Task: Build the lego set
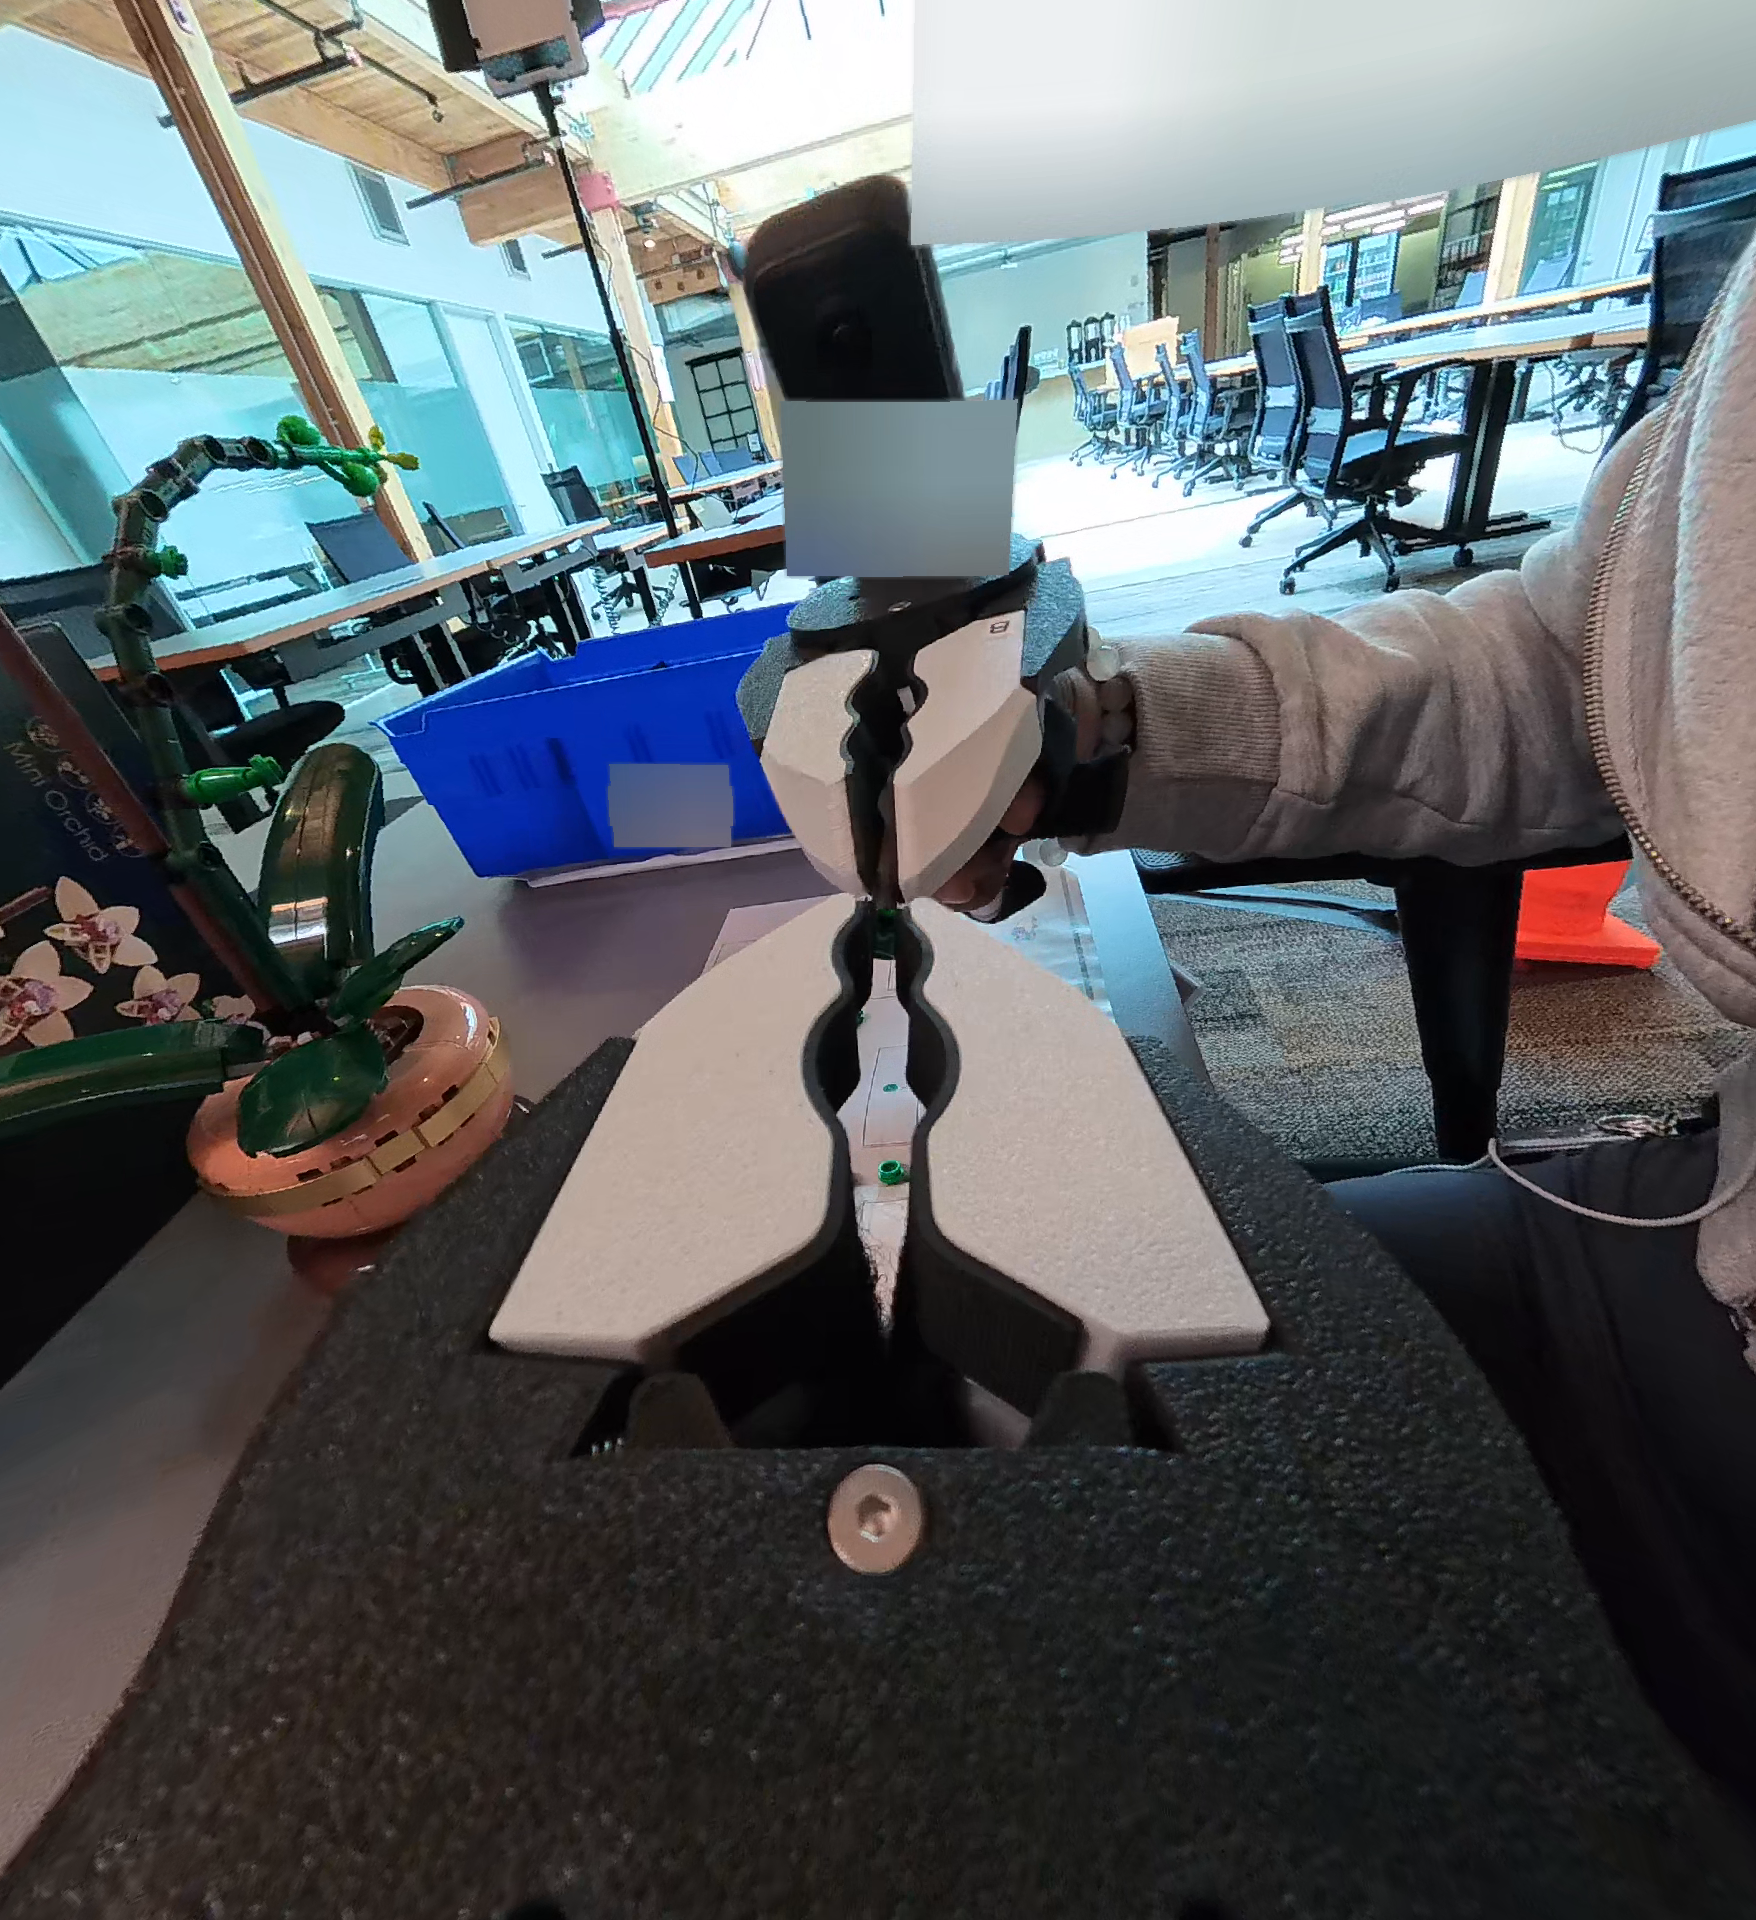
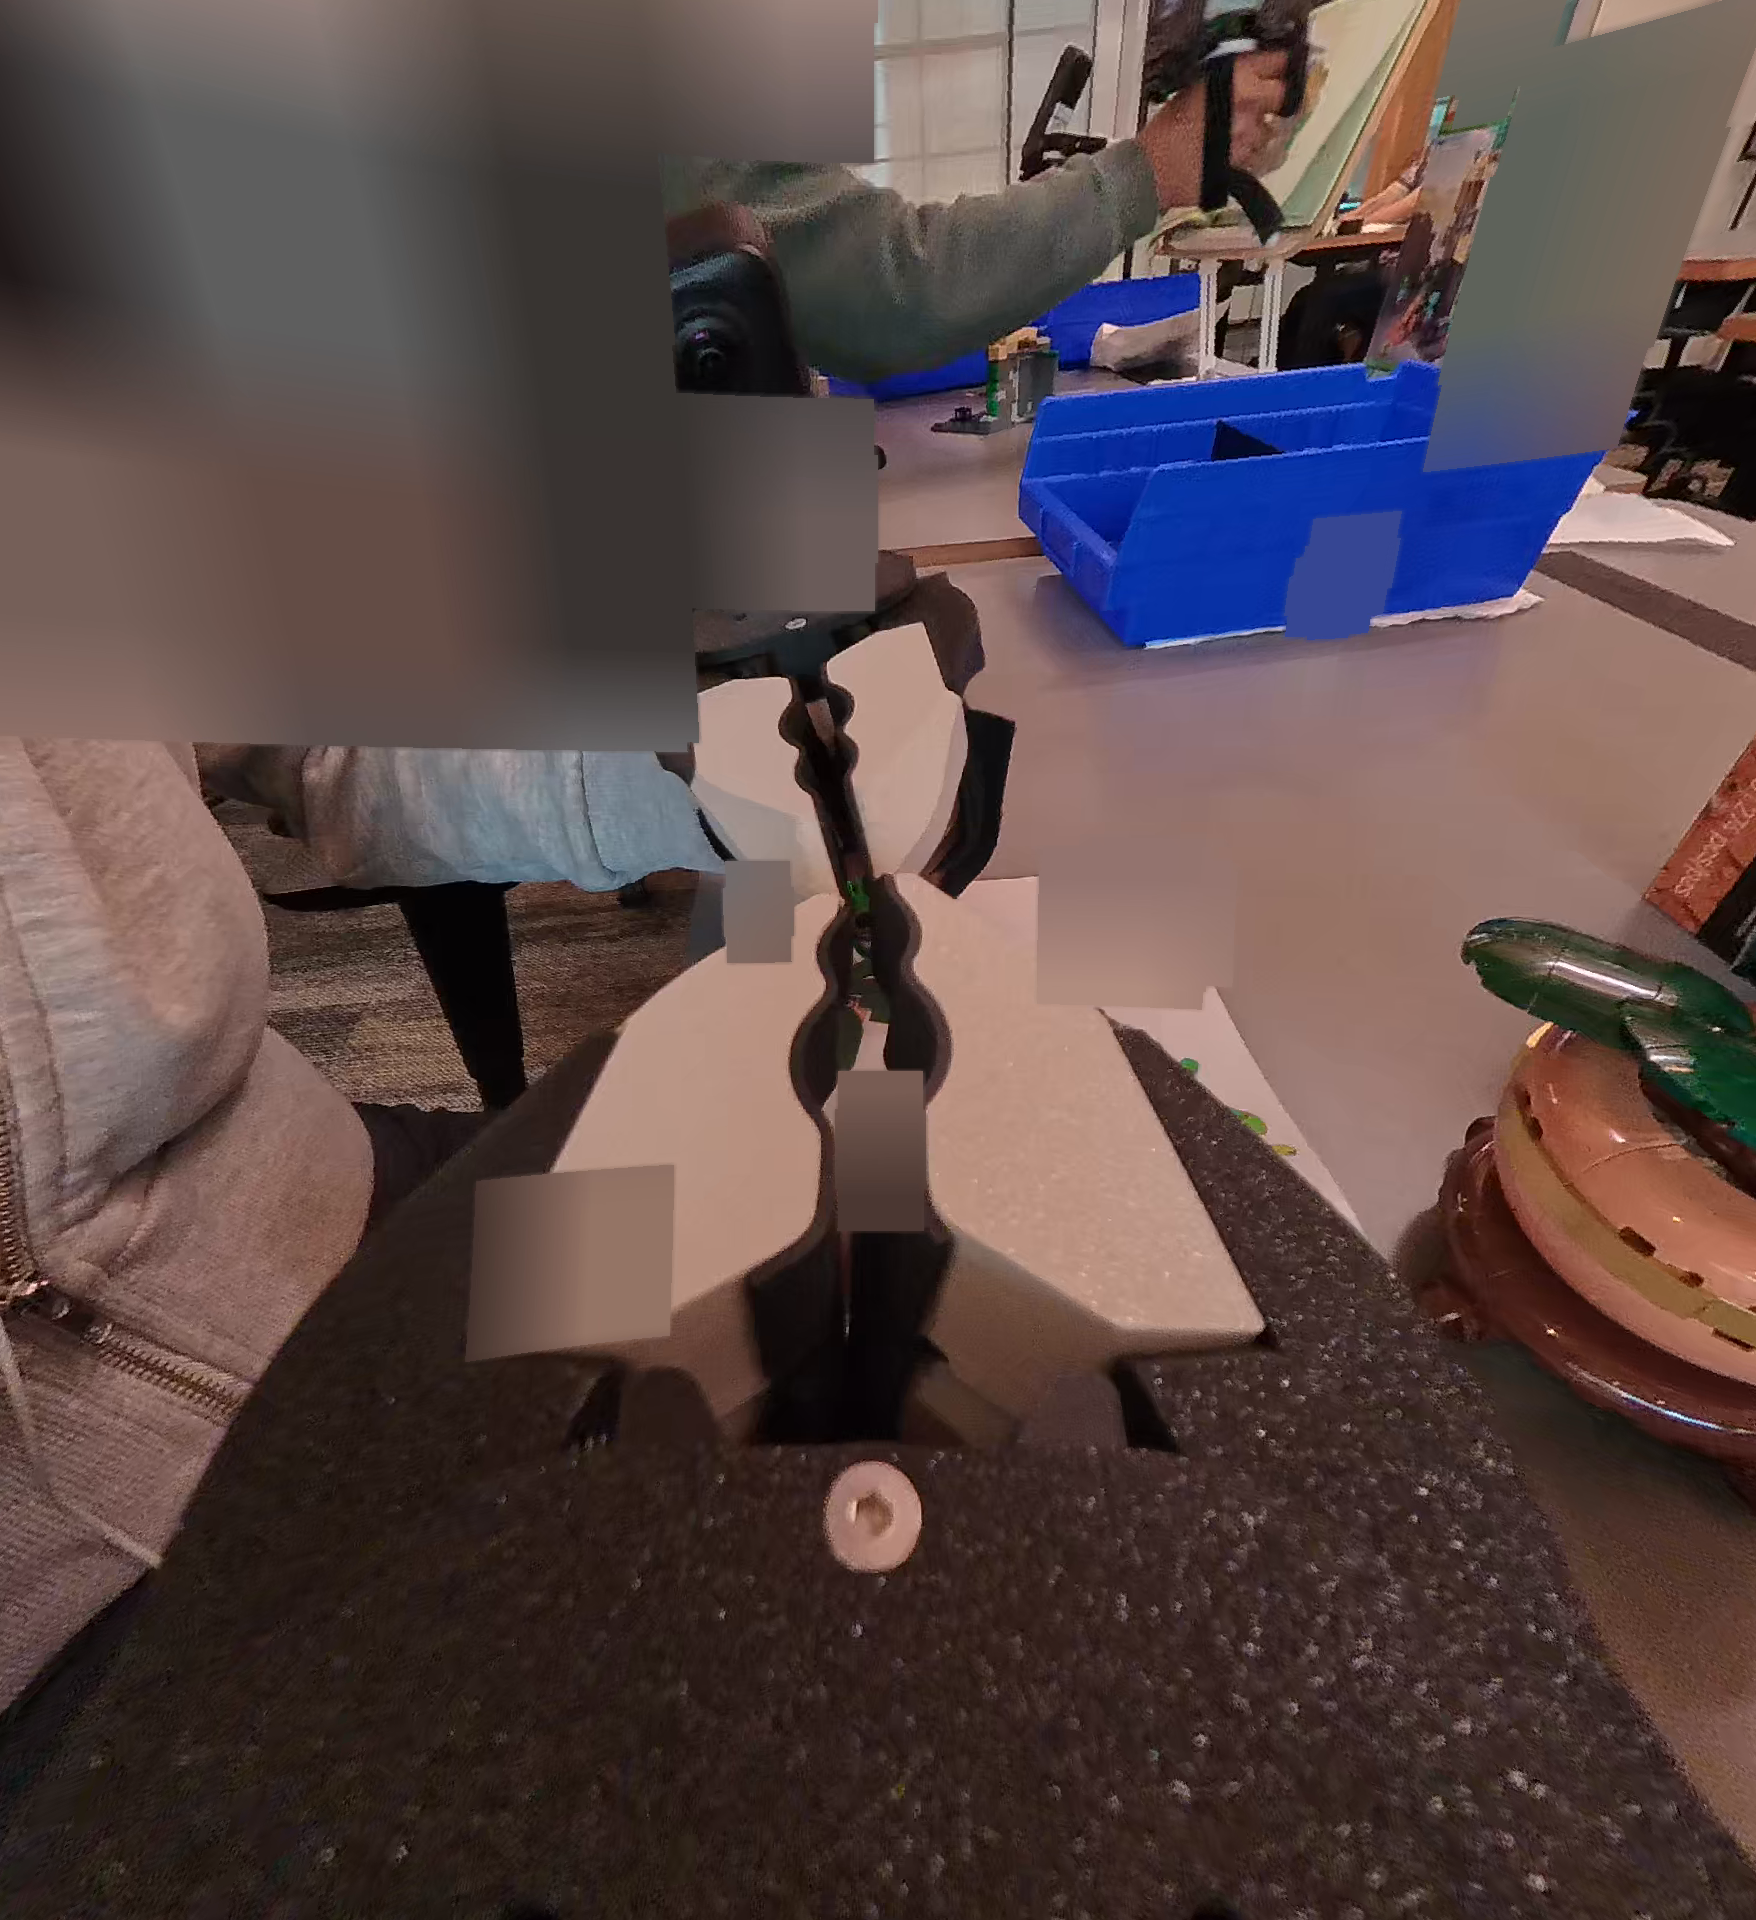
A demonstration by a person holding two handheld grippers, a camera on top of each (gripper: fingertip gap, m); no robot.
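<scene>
Green brick pieces (image 1: 884,920) are seen pinched at the meeting point of two tools, tip to tip, above the grey bench (image 1: 500,935). Left tool (image 1: 879,920) is noted nearly closed, its white fingers (image 1: 708,1122) drawn together on a small green piece at the tips. Right tool (image 1: 879,883) is seen facing it from above, held in a gloved hand (image 1: 1050,790) with a grey sleeve behind; its fingers are likewise drawn close, and a bright green piece (image 2: 856,894) with a darker green part below it is seen between its tips in the right wrist view. Whether each tool grips a separate piece or both share one cannot be told. A white sheet (image 1: 889,1101) is seen lying on the bench under the tips, with loose small green studs (image 1: 890,1172) on it. A brick-built orchid (image 1: 334,1018) in a pink pot on a brown base is noted just left of the left tool, its green stem arching upward; a dark box (image 1: 32,831) printed with flowers is propped behind it. A blue bin (image 1: 583,758) is seen farther back on the bench, well apart from the tools.
</scene>
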